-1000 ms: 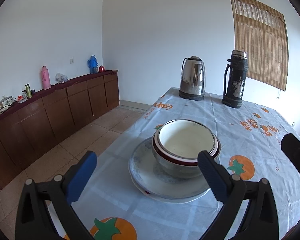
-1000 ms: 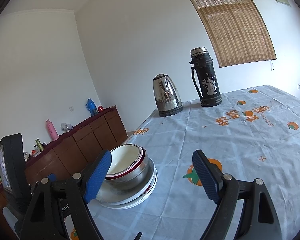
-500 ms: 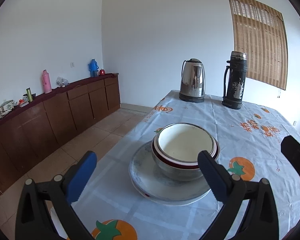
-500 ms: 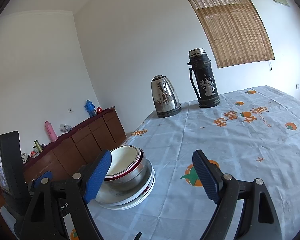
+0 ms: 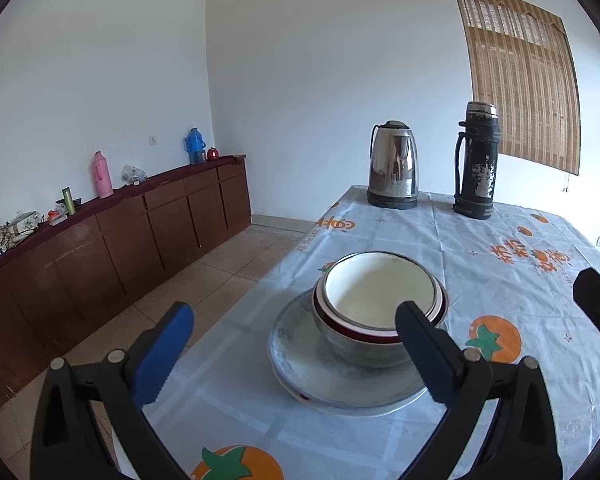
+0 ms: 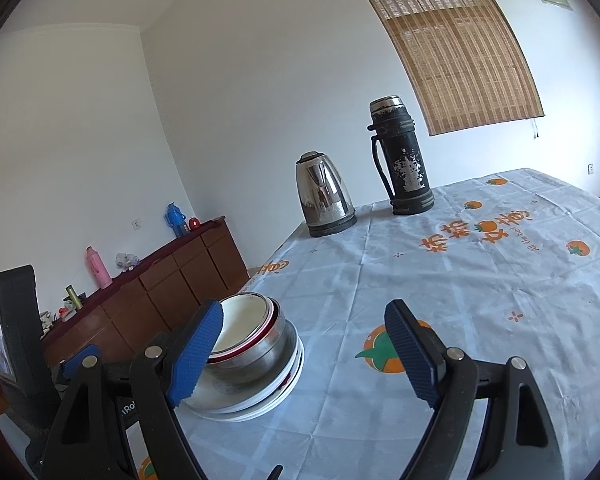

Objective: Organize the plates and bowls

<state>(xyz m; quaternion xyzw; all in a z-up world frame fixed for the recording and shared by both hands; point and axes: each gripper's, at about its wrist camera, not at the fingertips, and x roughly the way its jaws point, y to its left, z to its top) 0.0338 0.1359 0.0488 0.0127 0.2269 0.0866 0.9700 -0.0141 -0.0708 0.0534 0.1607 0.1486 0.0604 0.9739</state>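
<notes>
A: Where is the stack?

B: The nested bowls (image 5: 380,308) sit inside the plates (image 5: 300,364), near the surface (image 5: 480,248) edge that faces the sideboard (image 5: 148,232), well apart from the kettle (image 5: 394,172) and the flask (image 5: 476,164) behind them.

A: Handling characteristics?

B: Rigid throughout. The outer bowl looks like metal, the inner ones glazed or enamelled; the plates appear ceramic, so probably brittle and slippery. The whole stack is likely heavy. Grip across a rim, or lift one bowl at a time.

A: Tool state and pose?

B: The left tool (image 5: 292,350) has its jaws wide apart, holds nothing, and tilts gently down at the stack from just short of the plates. The right tool (image 6: 304,348) is also spread and empty, aimed past the stack, which lies to its left; the flask stands far ahead of it.
</notes>
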